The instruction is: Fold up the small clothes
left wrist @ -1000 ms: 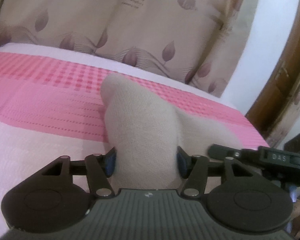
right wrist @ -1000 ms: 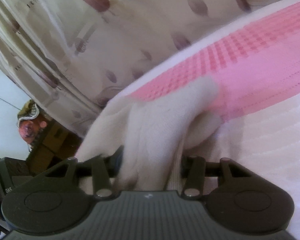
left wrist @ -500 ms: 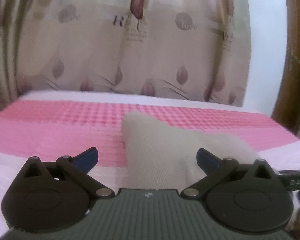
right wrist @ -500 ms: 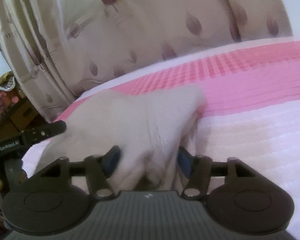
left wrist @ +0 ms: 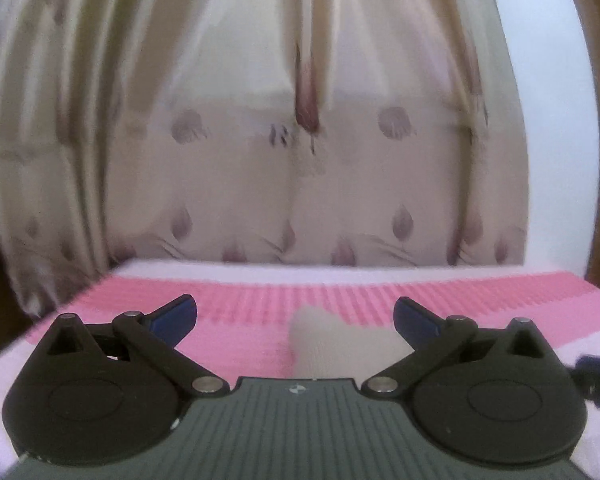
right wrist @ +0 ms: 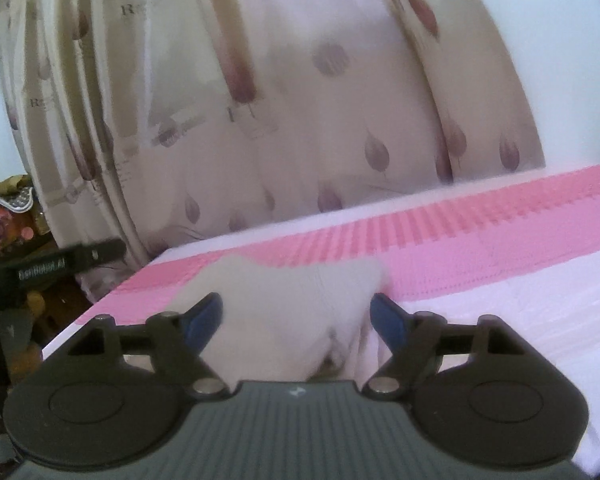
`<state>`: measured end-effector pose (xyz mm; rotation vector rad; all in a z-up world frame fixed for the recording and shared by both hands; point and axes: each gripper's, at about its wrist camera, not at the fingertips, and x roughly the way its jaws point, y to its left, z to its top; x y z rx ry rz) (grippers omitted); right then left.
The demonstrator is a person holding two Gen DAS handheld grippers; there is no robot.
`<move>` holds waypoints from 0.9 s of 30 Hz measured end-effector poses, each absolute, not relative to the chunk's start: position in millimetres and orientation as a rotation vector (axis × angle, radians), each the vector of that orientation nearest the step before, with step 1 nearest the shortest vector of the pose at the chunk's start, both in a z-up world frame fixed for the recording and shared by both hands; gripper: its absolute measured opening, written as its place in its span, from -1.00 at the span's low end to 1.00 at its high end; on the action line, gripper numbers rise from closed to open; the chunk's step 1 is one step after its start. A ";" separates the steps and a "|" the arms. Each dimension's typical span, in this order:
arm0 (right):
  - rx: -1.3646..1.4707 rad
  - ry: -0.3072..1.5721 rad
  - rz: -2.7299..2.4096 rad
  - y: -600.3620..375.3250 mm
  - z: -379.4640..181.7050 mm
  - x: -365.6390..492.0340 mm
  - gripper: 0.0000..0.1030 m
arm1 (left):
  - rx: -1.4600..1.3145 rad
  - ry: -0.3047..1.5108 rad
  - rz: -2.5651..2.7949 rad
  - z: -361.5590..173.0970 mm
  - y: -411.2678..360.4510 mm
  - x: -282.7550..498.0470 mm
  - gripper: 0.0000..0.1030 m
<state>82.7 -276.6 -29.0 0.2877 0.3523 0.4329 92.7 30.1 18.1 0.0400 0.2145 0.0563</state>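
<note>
While your left gripper [left wrist: 295, 316] hangs over the bed with the pink-and-white woven bedspread [left wrist: 240, 300], its blue-padded jaws stand as wide apart as they go, and nothing lies between the pads. Those jaws have just been opening, and the small cream knitted garment [left wrist: 332, 344] that sits low between them touches neither finger. You see only a rounded hump of that garment from this side, lying on the pink checked band of the bedspread, just ahead of the gripper's grey ribbed body.

Your right gripper [right wrist: 296, 318] also has its jaws apart, and they too have just been opening. The cream garment [right wrist: 292, 312] spreads between the two blue pads [right wrist: 202, 320] here; whether the cloth brushes them at either edge is hard to say through the blur, but the pads do not press on it. It rests on the bed near the left-hand corner as this camera sees it, partly on the pink band and partly on the pale strip nearer you.

Behind the bed hangs a beige curtain with purple leaf prints [right wrist: 332, 120]. At the left of the right wrist view, part of your other gripper shows as a dark bar with white lettering [right wrist: 60, 264], beside the bed's edge.
</note>
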 end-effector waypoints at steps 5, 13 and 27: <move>0.277 0.335 0.433 -275.7 -21.3 68.8 0.60 | 0.008 0.120 0.073 39.3 21.5 68.9 1.00; 0.241 0.290 0.431 -273.7 -11.5 45.3 0.72 | -0.025 0.138 -0.029 53.2 18.6 53.6 1.00; 0.222 0.305 0.426 -271.4 -12.0 33.8 0.77 | -0.007 0.181 0.006 35.5 16.2 49.9 1.00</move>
